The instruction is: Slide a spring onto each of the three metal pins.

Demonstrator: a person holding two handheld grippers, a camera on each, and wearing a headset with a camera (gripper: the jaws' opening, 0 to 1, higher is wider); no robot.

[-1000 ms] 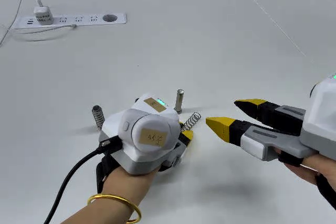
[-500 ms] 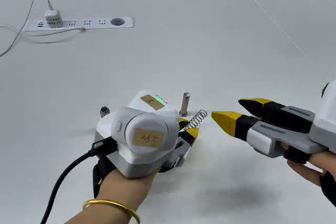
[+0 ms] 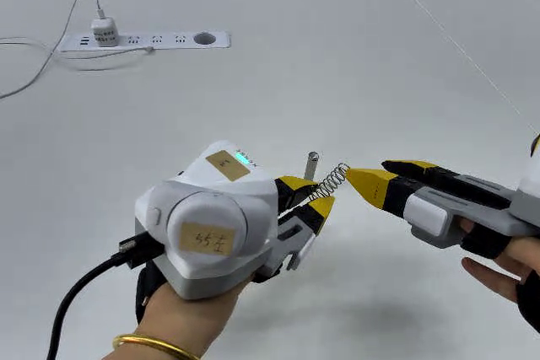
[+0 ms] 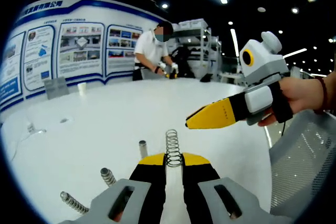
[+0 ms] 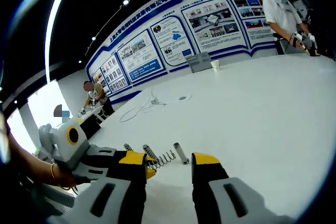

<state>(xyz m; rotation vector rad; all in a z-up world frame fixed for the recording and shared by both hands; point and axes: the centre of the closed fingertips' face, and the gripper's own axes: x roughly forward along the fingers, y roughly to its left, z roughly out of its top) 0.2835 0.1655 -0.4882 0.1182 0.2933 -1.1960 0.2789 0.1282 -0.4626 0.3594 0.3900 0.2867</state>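
Springs already sit on two of the three pins. At the far left of the left gripper view stands the outer sprung pin (image 4: 73,203), and just to its right the inner sprung pin (image 4: 107,176), both on the white table (image 4: 94,124). Next to the right is the bare pin (image 4: 143,149), upright, with nothing on it. Right of that, the left gripper (image 4: 174,159) has its yellow-tipped jaws drawn nearly together on one end of the loose spring (image 4: 172,145). The rest of the coil sticks straight out past the tips.

In the head view, a power strip (image 3: 169,40) with a white charger (image 3: 105,33) plugged in lies at the upper left of the table. Lower down, the hand on the left gripper wears a gold bangle (image 3: 156,343). The bare pin stands just behind that gripper's tips, and the loose spring slants up and to the right from them. Its free end is just beside the nearer yellow tip of the right gripper (image 3: 367,169); I cannot tell whether they touch.

The right gripper view shows that gripper's jaws standing well apart, with nothing held between them. The loose spring and the bare pin show ahead in the gap, and the two sprung pins are to their left.
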